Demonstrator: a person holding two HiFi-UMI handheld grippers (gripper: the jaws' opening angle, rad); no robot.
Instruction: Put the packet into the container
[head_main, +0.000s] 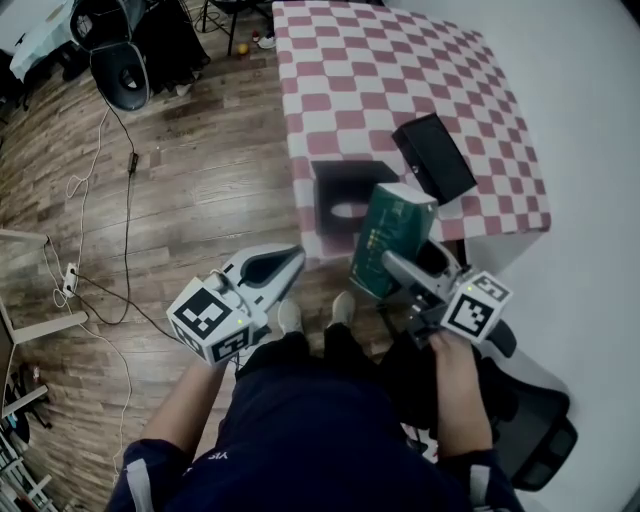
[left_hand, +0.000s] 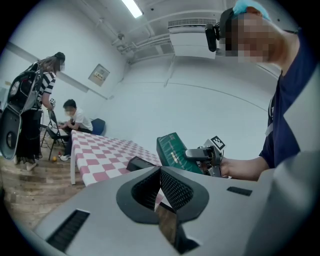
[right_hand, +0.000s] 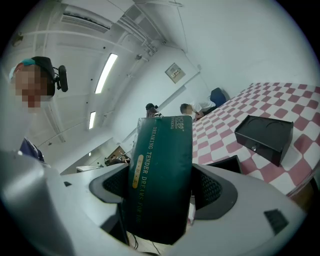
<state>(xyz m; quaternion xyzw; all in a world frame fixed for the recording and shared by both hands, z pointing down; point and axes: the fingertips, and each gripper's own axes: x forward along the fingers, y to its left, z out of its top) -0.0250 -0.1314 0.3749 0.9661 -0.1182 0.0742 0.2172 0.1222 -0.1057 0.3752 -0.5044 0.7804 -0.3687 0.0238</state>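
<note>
Green glossy packet (right_hand: 159, 180) with gold lettering, between right gripper (right_hand: 160, 192) jaws.

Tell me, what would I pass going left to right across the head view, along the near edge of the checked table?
grey left tool, shut and empty → black square open container → dark green packet, held up off the table → flat black closed box

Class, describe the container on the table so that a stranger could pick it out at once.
Find the table with the pink-and-white checked cloth. Two black things sit by its near edge, beyond the green packet in the right gripper. The container is on the head view's left and open-topped; the black box beside it is closed.
</note>
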